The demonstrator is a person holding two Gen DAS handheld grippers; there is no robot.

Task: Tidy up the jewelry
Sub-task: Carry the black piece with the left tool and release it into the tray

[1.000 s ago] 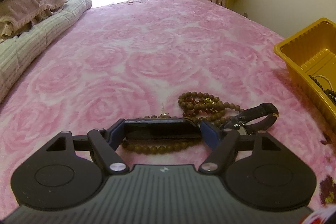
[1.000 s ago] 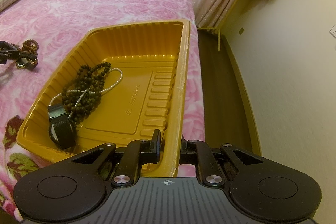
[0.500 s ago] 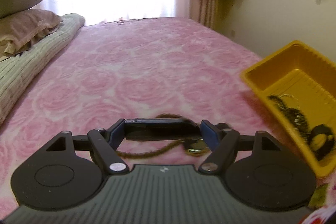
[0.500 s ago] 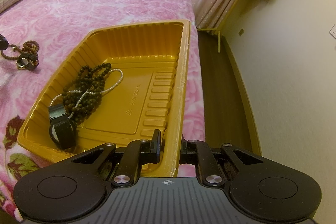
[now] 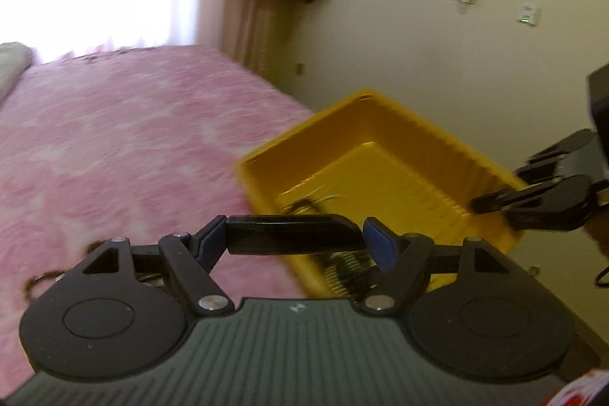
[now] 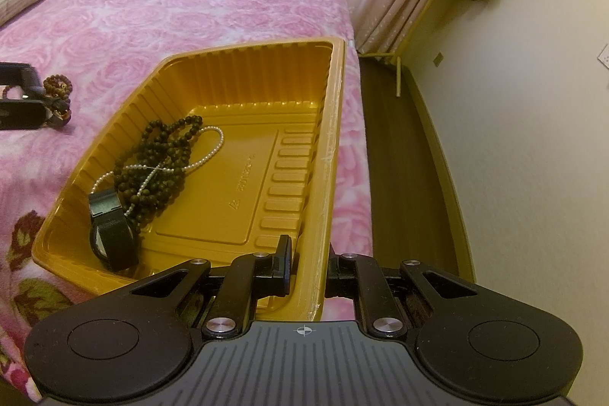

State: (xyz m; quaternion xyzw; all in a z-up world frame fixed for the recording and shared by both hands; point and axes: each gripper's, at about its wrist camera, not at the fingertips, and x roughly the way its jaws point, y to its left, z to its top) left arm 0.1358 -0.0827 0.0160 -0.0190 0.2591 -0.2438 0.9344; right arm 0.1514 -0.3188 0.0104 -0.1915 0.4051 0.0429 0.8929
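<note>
Pink rose bedspread (image 6: pixel 213 10), watch strap on its way to the yellow tray (image 6: pixel 243 71).
Left tongs (image 5: pixel 295 234) clamp the black strap (image 5: pixel 293 234) lengthwise above the tray's near edge; right tongs (image 6: pixel 308 269) pinch its rim. Letting go too early could drop it on the bed.

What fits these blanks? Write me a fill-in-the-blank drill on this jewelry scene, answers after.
1. The right gripper is shut on the rim of the ____ tray.
2. Tangled with the dark beads in the tray lies a string of white ____.
3. The left gripper clamps a ____ strap between its blue pads.
4. The tray sits on a ____ bedspread.

Answers: yellow; pearls; black; pink
</note>
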